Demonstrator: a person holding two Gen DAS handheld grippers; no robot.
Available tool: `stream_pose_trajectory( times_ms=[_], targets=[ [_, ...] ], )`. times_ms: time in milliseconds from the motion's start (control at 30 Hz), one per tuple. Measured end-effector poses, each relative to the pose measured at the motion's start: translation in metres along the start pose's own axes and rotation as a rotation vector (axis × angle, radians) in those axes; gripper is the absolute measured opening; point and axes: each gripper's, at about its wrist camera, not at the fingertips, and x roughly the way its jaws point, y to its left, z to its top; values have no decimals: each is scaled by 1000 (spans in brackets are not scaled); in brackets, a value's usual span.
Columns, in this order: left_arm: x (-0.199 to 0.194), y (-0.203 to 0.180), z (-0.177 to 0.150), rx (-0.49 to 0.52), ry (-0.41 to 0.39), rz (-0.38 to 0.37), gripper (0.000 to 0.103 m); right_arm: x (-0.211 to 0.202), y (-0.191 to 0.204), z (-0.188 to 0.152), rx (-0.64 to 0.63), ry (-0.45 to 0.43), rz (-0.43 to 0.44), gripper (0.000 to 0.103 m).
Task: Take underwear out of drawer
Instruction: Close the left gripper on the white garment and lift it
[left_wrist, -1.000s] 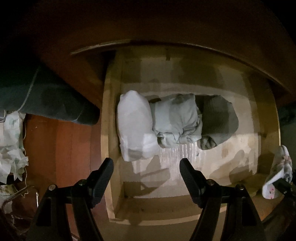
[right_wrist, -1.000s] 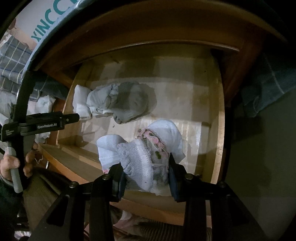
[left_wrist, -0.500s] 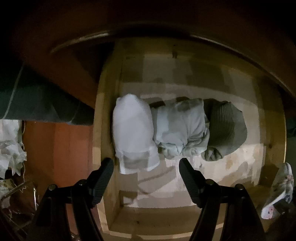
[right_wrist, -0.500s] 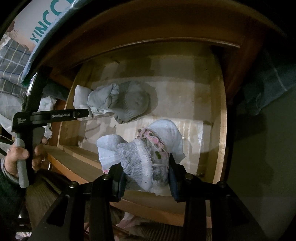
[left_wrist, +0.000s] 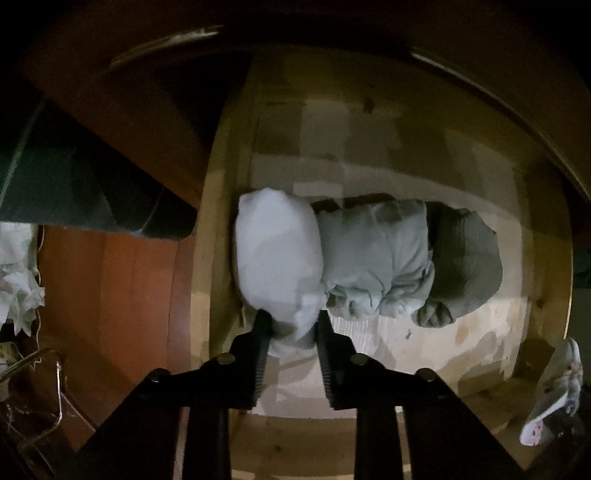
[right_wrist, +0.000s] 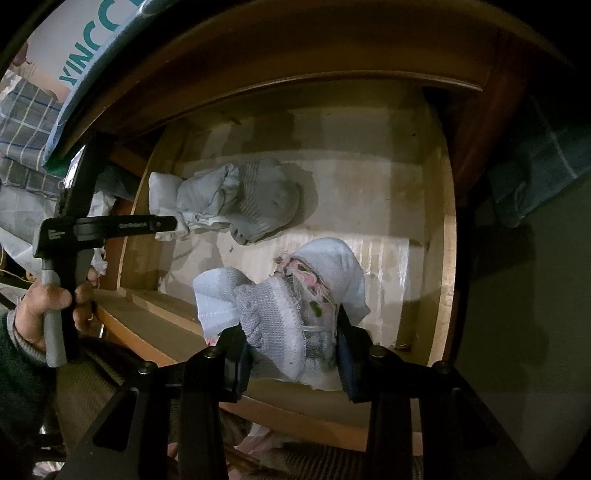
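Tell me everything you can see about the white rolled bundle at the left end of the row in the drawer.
The white bundle is soft, smooth cloth rolled into a plump oblong, lying on the drawer floor against the left wall. Its other side touches the pale grey bundle next in the row. The left gripper, pointing down, has just been closing, and its fingers now pinch the bundle's near end. It has not yet been lifted.

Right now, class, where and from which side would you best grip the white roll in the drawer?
Grip the white roll at its narrow near end, from straight above, as the left gripper does: that end tapers, and the pale green roll crowds one side.
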Motion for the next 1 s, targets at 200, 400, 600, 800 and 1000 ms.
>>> stream_pose_trajectory(
  times_ms=[200,400,600,800,1000],
  targets=[
    [-5,-8,-11,12,43,-34,19,0,0,0,1,1,1,35],
    [-8,-11,-27,7,109,-115,19,0,2,-1,-1,2,-1,36],
    [-14,-5,-30,-25,102,-82,31,0,1,0,0,5,1,36],
    [-12,8,-20,-83,104,-55,53,1,2,0,-2,5,2,36],
    [5,8,-11,-108,150,-4,55,1,1,-1,0,7,5,36]
  ],
)
